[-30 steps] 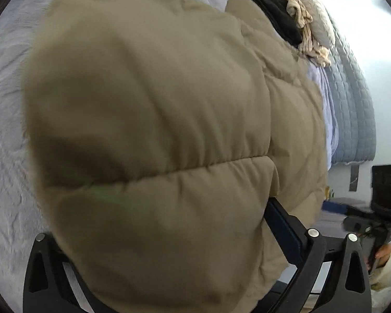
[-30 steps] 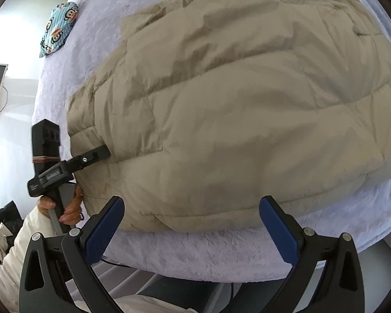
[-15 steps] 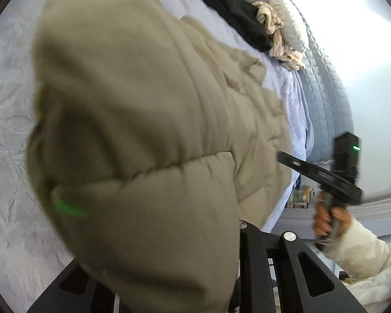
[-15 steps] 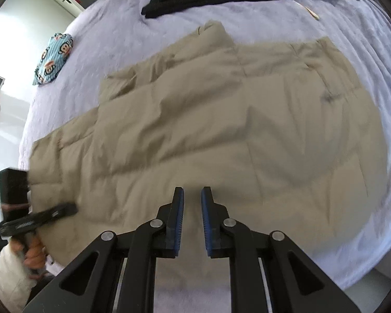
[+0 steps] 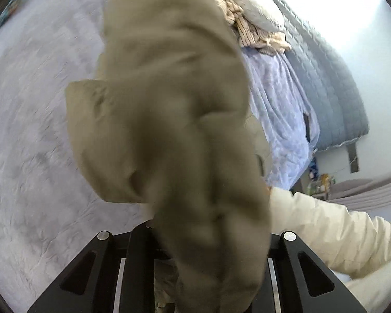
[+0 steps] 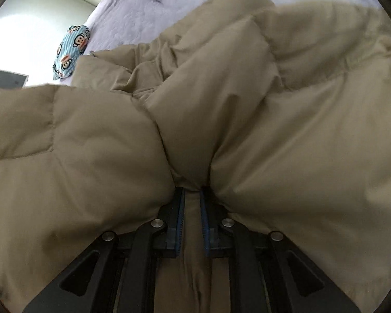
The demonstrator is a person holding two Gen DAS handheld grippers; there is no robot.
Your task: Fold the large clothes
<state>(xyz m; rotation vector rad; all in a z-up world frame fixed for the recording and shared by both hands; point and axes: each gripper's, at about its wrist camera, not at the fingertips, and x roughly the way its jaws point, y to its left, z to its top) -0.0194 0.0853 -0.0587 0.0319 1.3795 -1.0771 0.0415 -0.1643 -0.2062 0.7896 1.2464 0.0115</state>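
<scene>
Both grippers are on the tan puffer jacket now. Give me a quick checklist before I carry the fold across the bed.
1. Right gripper pinching the tan puffer jacket: ok; its jaws have just been closing and fabric sits between the blue pads.
2. Left gripper holding the jacket: ok; fabric bunches between the jaws and hangs in front of the lens, though the pads are hidden.
3. Left view of the landing spot: not ok, blocked by fabric.
4. Jacket lying flat: not ok, creased and bunched near the middle.
5. Bedspread beside the jacket clear: ok in the left view.
6. Cream sleeve clear of the fabric: cannot tell.
</scene>
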